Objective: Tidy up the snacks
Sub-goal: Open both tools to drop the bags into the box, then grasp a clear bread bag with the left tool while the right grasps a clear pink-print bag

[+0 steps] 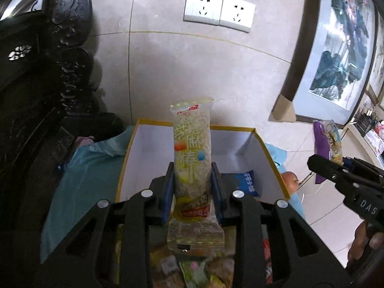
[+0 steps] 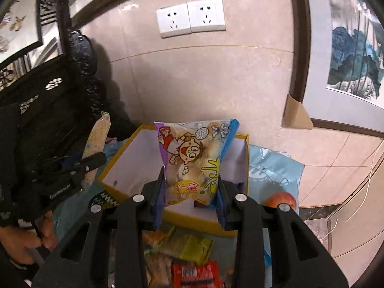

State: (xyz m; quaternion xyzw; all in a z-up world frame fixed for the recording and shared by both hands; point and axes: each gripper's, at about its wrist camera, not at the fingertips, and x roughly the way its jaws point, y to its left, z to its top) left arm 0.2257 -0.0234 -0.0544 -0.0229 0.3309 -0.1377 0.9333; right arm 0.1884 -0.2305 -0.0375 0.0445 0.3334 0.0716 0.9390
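Note:
My left gripper is shut on a long clear sesame-stick packet that stands upright between its blue pads, held above a yellow-rimmed white box. A blue snack packet lies inside that box. My right gripper is shut on a cartoon-printed snack bag with purple and blue edges, lifted over the same box. In the left wrist view the right gripper shows at the right edge with its bag. In the right wrist view the left gripper shows at the left with its packet.
Loose snack packets lie on a light blue cloth in front of the box. An apple sits to the box's right. Dark carved furniture stands at the left, with a tiled wall and sockets behind.

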